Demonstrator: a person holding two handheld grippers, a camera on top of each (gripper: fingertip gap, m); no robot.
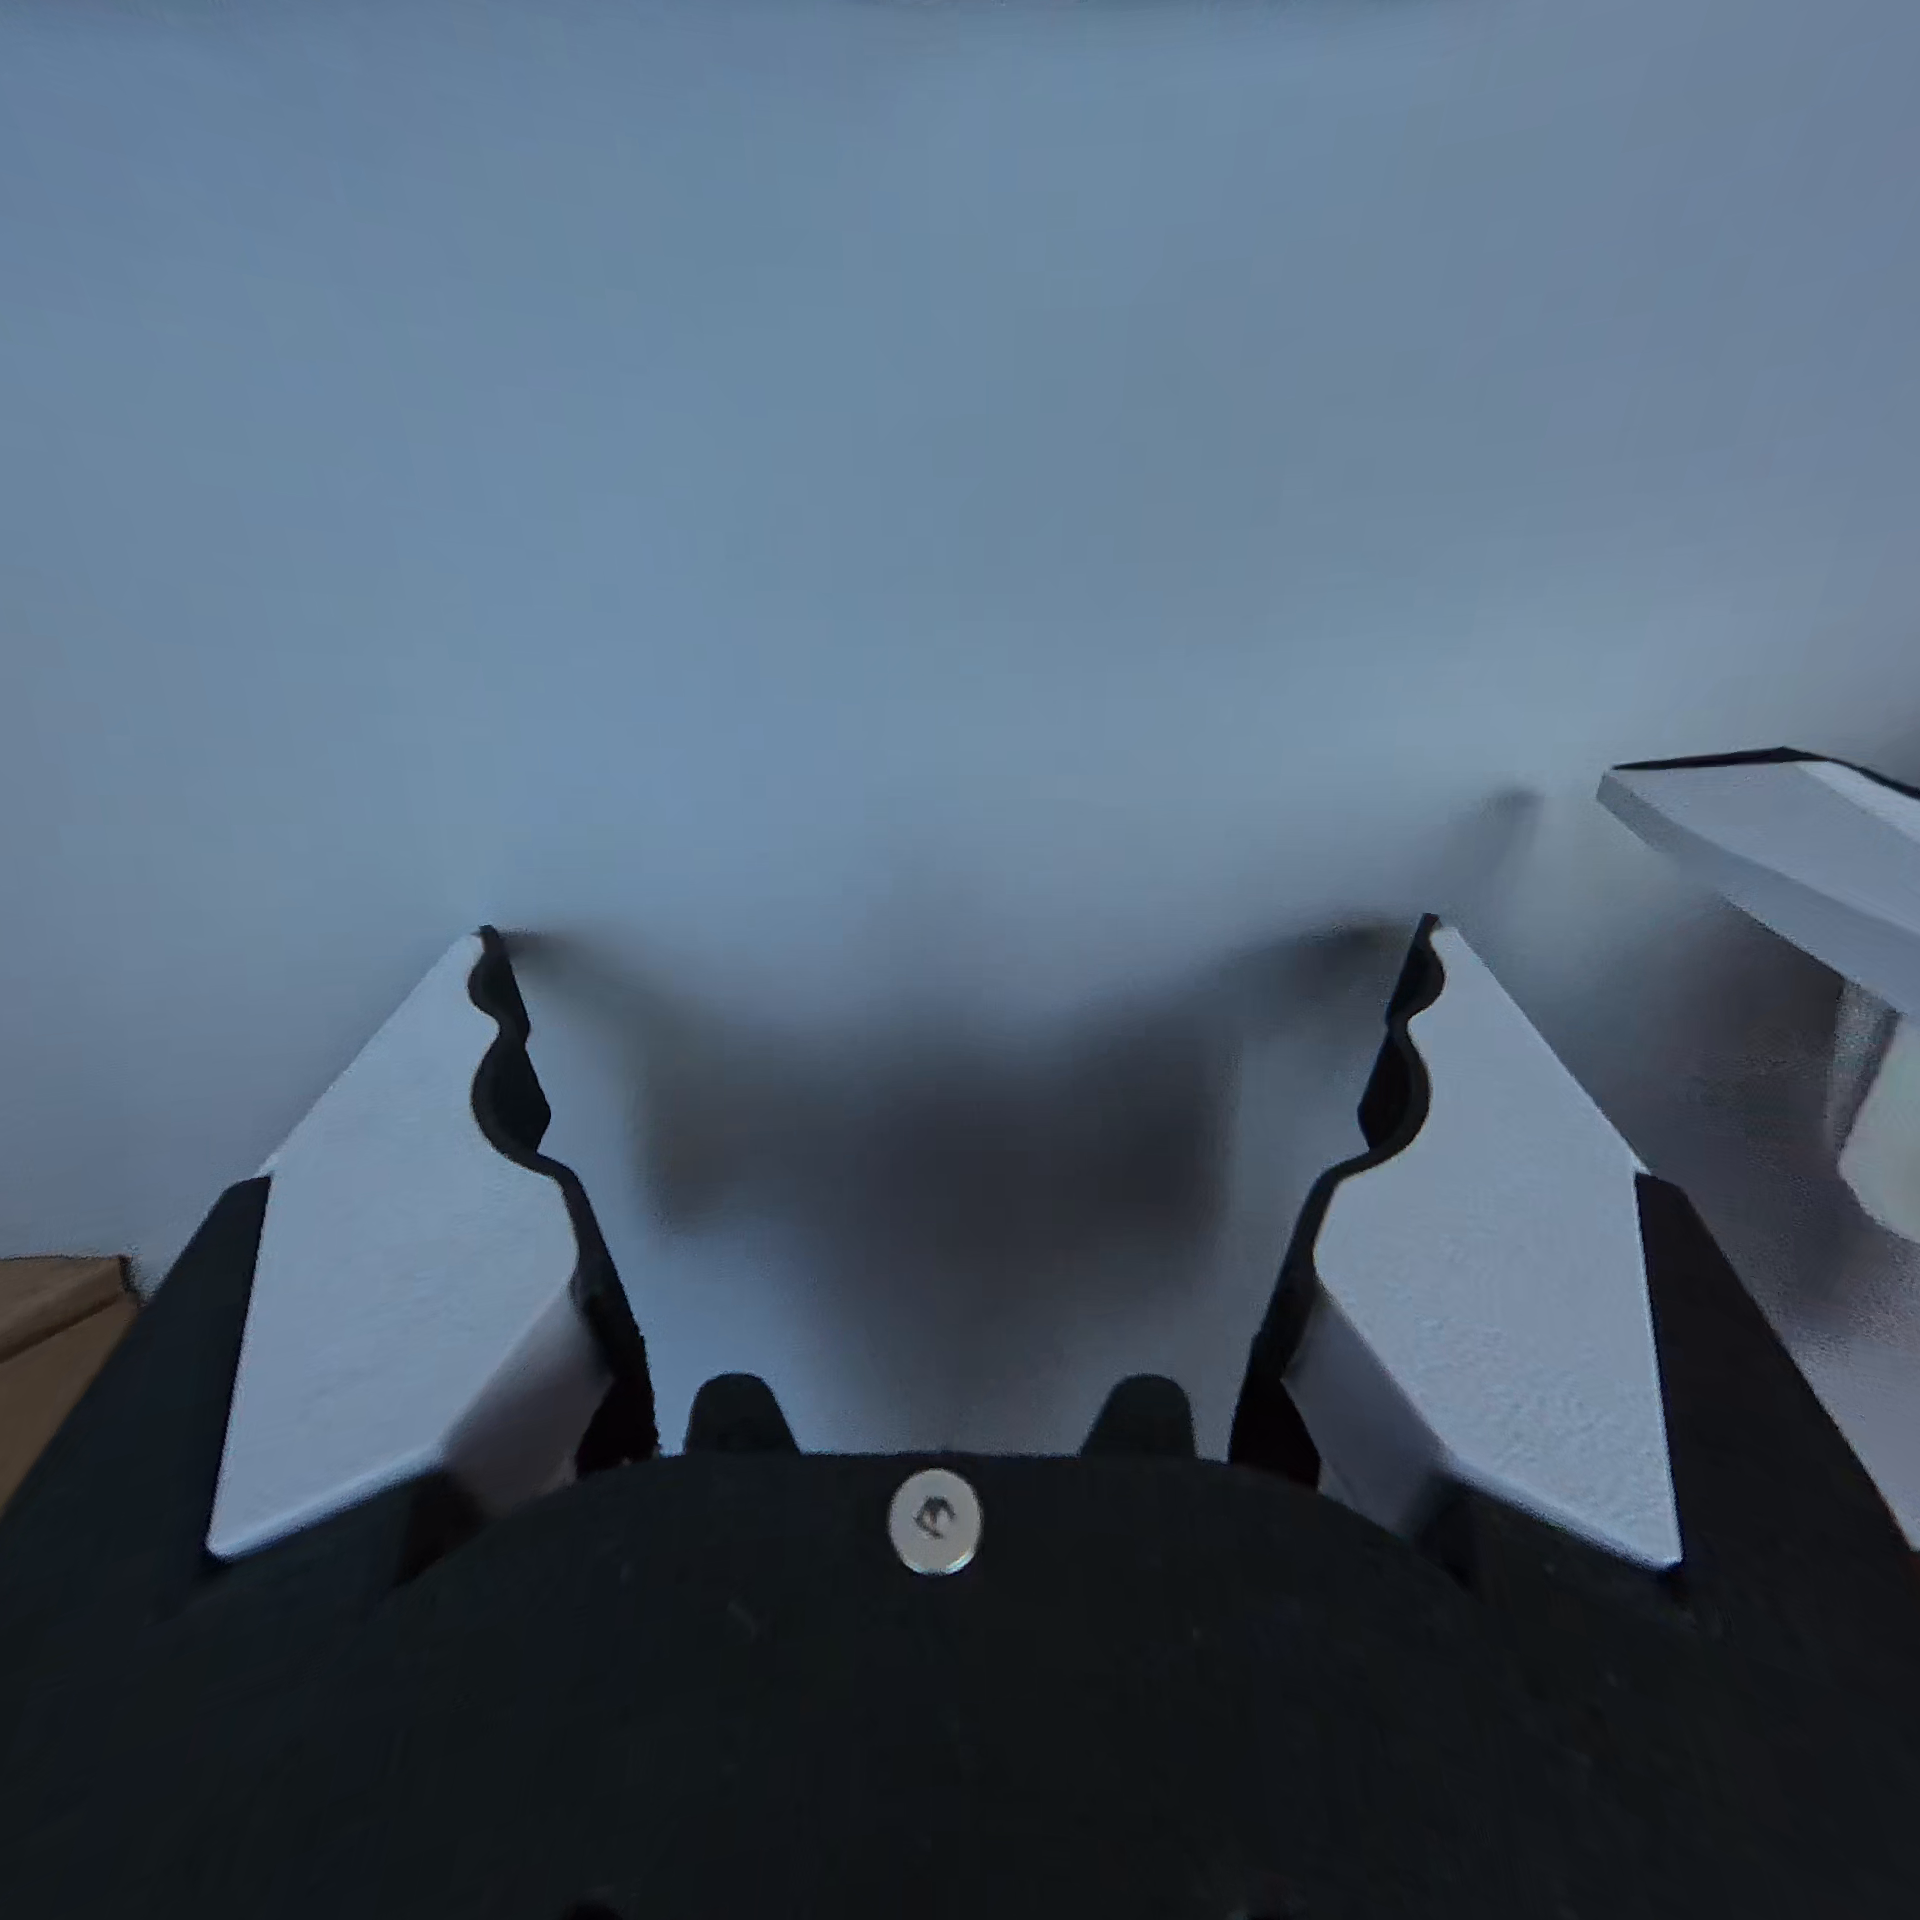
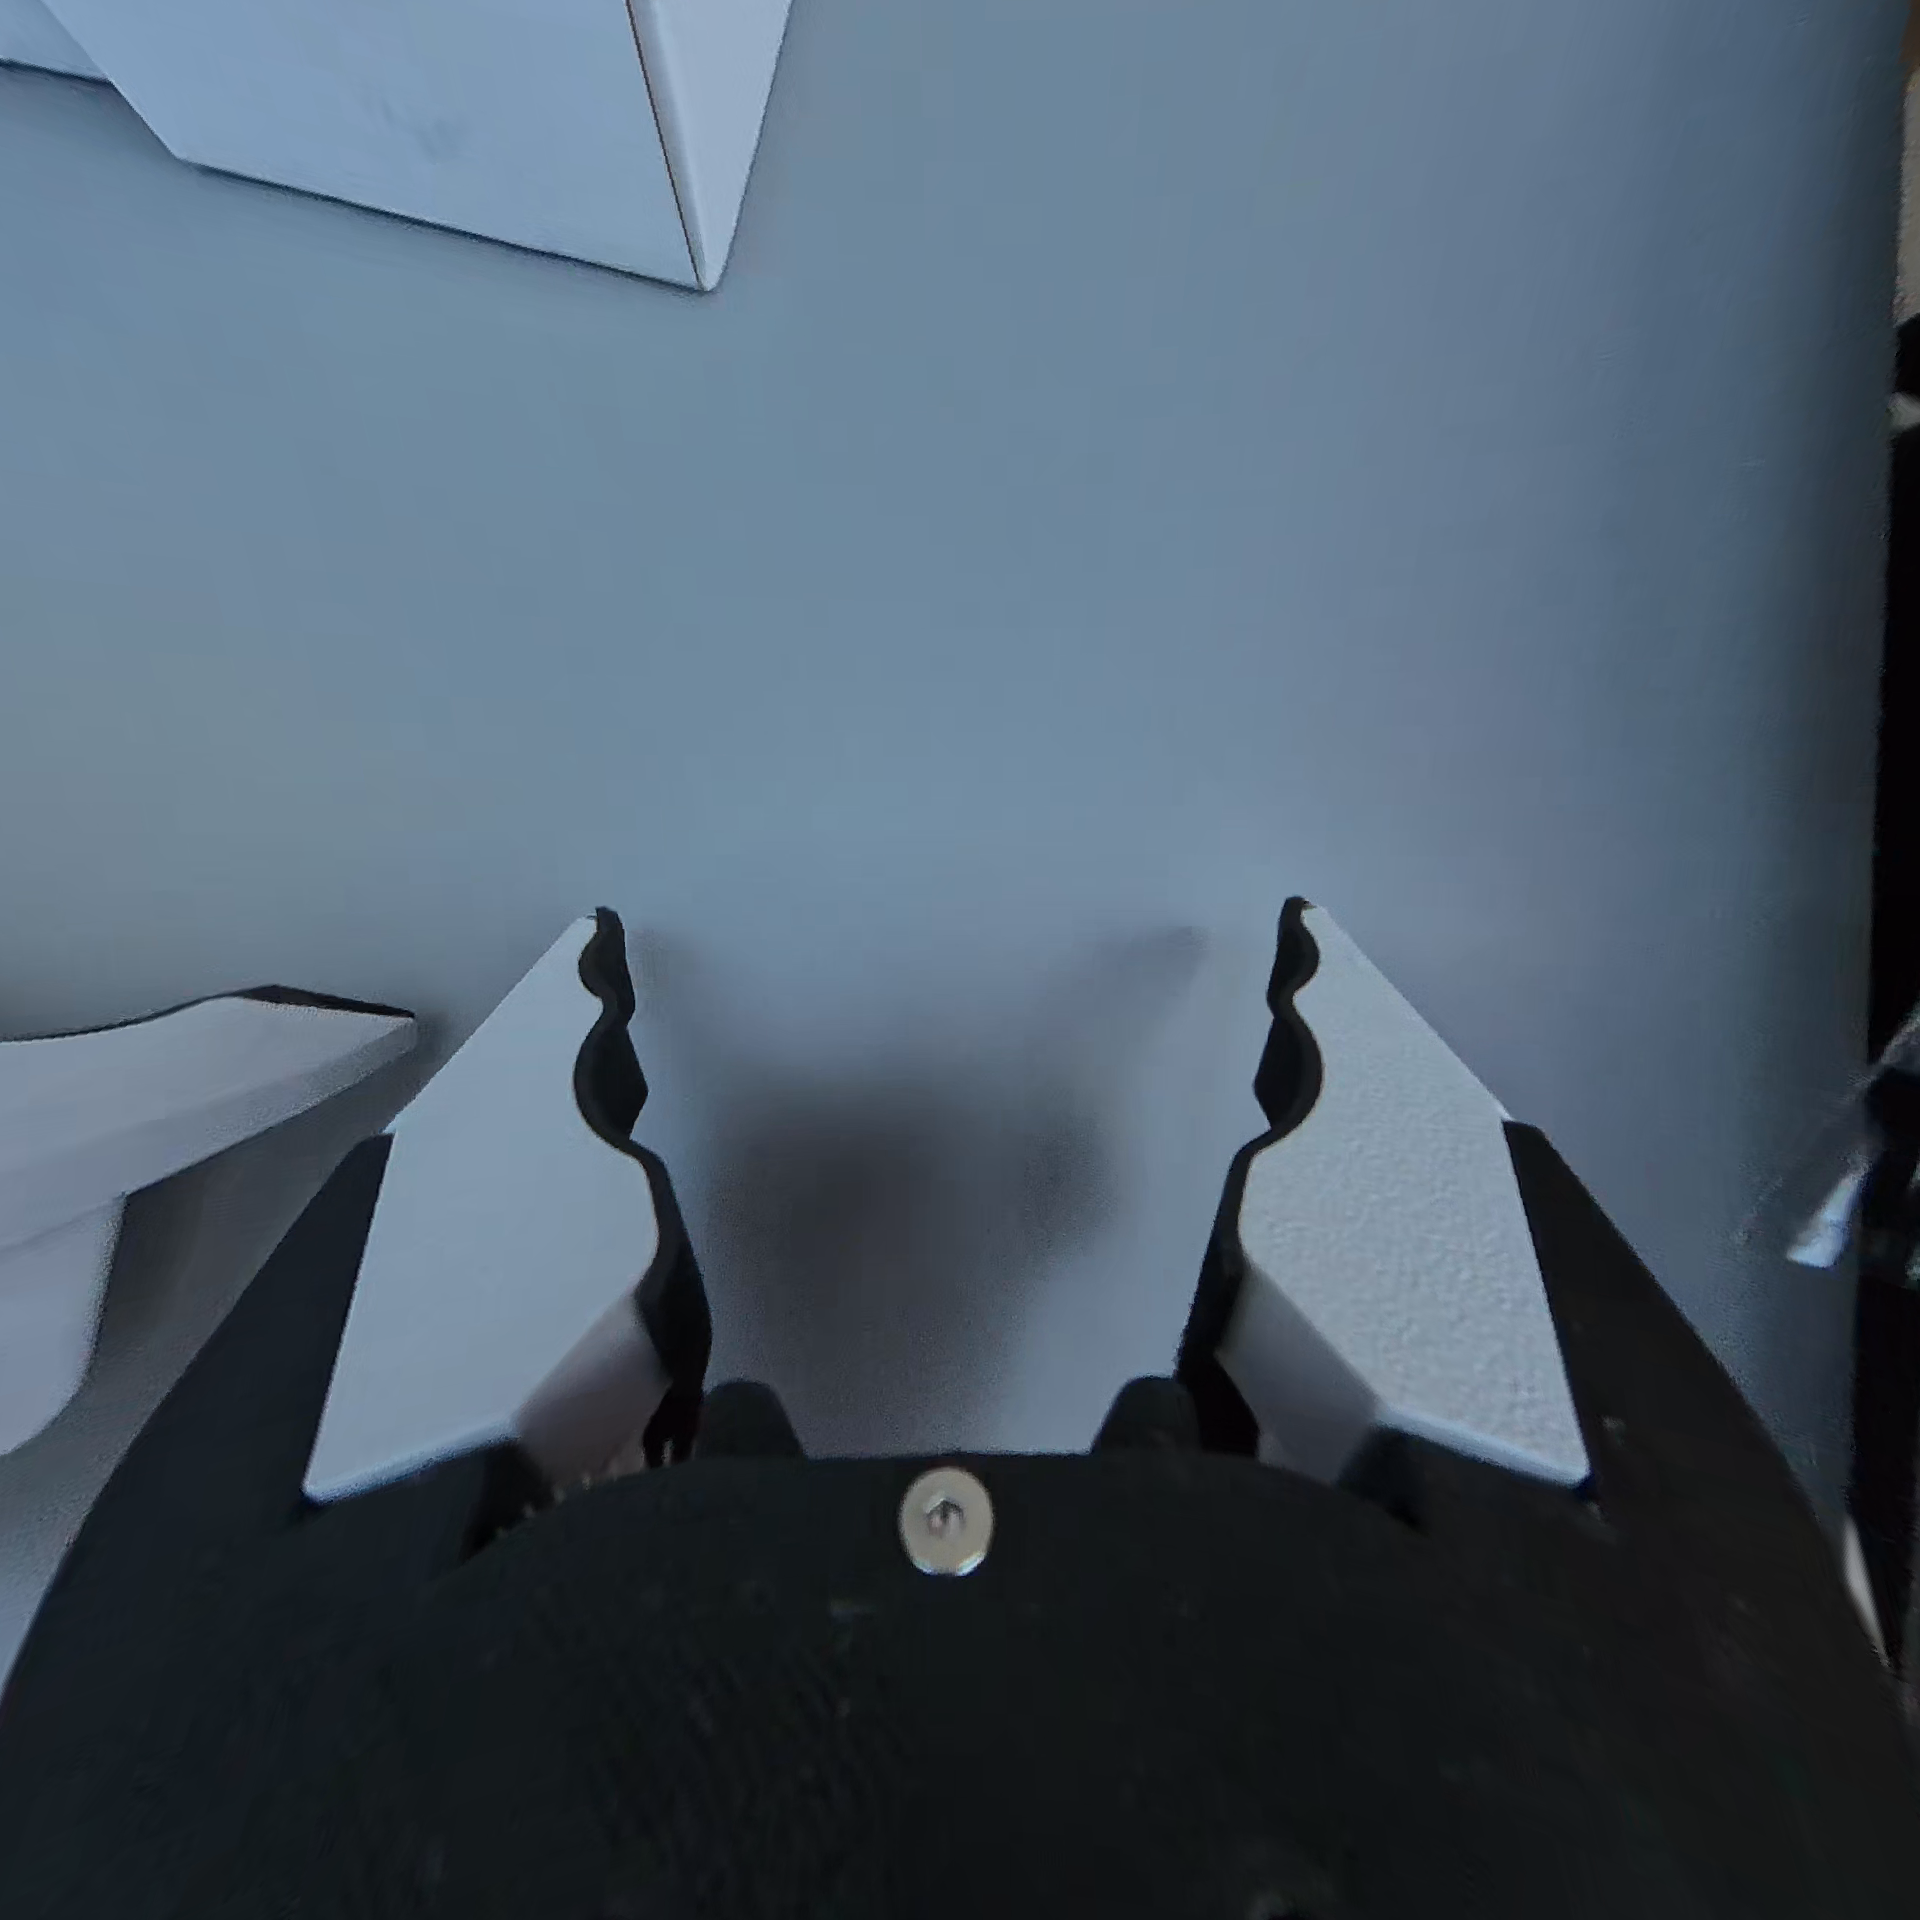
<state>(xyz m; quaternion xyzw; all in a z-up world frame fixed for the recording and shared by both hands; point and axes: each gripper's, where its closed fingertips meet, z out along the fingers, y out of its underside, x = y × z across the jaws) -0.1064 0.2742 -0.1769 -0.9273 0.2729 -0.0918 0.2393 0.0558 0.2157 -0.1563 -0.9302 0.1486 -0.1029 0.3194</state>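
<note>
Pale blue-grey desk [image 1: 935, 468] | left hand-held gripper [image 1: 956, 930] jaws spread, empty, tips at surface; right hand-held gripper [image 2: 948, 914] likewise, just beside | white cardboard box [image 2: 436, 114] well ahead, untouched

Two tongs [image 1: 956, 925] [image 2: 945, 909], one white box [image 2: 416, 114], one pale tabletop [image 1: 935, 468]

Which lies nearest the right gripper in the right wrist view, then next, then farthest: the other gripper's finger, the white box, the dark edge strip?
From the right gripper, open and empty:
1. The other gripper's finger, just beside its left finger.
2. The dark edge strip, along the right border of the pale surface.
3. The white box, far ahead, upper left.
</note>
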